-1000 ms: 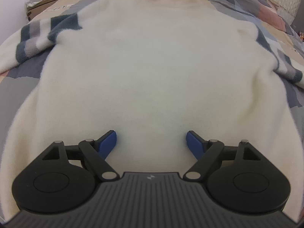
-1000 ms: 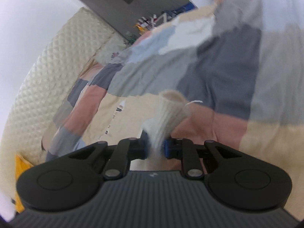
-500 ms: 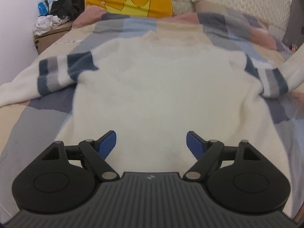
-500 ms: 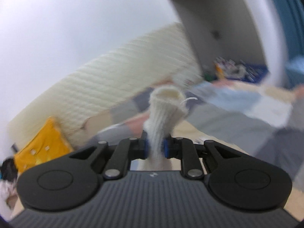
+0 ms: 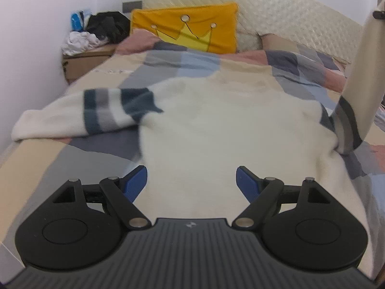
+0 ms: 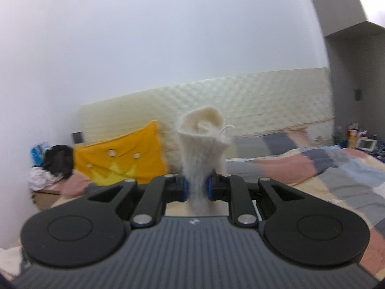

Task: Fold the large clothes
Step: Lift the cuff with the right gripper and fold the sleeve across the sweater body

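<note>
1. Left wrist view: the cream sweater [image 5: 228, 130] lies flat on the patchwork bedspread [image 5: 72, 154], neck toward the yellow crown pillow [image 5: 190, 26], hem toward the camera. Its long axis runs straight away from the left gripper [image 5: 191, 183], whose blue jaws stand wide apart above the hem with nothing between them.
2. Same view: one striped sleeve [image 5: 96, 113] lies spread out on the side of the sweater nearer the wall; the other sleeve [image 5: 358, 84] rises steeply off the bed on the opposite side.
3. Right wrist view: the right gripper [image 6: 197, 189] is clamped on that raised sleeve's ribbed cuff [image 6: 202, 142], which sticks out past the pads, pointing toward the quilted headboard [image 6: 264, 106].
4. Judgement: the right hand is the one placed to act, and the fold likely needs the sleeve carried across the sweater's body toward the flat sleeve.
</note>
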Available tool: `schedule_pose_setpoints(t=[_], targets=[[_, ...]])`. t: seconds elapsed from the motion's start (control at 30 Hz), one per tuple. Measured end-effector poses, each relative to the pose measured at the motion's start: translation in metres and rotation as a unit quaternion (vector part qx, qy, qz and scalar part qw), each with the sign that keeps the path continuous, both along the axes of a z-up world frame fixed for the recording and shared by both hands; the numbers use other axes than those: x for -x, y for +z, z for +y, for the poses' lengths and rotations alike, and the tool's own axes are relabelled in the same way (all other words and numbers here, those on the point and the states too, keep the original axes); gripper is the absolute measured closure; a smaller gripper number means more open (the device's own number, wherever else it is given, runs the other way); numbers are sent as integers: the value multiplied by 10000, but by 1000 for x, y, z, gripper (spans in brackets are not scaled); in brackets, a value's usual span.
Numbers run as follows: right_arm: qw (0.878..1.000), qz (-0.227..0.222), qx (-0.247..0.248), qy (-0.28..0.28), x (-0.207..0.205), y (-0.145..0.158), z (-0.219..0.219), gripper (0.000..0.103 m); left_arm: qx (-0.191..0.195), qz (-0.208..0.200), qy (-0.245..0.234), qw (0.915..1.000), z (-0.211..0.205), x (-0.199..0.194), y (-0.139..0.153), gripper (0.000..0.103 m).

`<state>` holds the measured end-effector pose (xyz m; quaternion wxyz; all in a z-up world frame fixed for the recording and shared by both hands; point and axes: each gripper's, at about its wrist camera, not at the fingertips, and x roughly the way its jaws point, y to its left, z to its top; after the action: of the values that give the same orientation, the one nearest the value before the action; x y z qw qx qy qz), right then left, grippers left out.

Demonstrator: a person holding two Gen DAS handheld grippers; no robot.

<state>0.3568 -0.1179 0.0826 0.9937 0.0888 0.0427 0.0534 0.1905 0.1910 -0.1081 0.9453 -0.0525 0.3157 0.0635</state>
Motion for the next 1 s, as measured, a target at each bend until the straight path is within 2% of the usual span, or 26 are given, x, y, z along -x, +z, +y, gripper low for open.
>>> schedule_pose_setpoints(t=[0.13, 0.2, 0.37, 0.53, 0.73, 0.87, 1.0], targets=[[9991, -86, 302, 270, 16, 3, 40, 85, 359, -196, 53, 9991, 16, 11, 10, 19], [9984, -41, 287, 496, 21, 1, 57, 85, 470, -341, 55, 9983, 22, 17, 18, 19], [9933, 136, 520, 1024, 36, -22, 105, 85, 755, -584, 217, 9952, 46, 31, 27, 19], [9818, 392, 907, 1622, 59, -66, 164, 85, 1038, -755, 618, 9898, 82, 42, 32, 19], [9615, 759, 1391, 2244, 79, -127, 227, 85, 1307, -829, 1082, 9820, 122, 50, 29, 19], [9492, 1063, 1566, 2515, 86, -166, 251, 85, 1472, -813, 1208, 9783, 137, 52, 25, 19], [9398, 1314, 1736, 2633, 92, -199, 268, 85, 1521, -695, 1156, 9791, 137, 46, 18, 19]])
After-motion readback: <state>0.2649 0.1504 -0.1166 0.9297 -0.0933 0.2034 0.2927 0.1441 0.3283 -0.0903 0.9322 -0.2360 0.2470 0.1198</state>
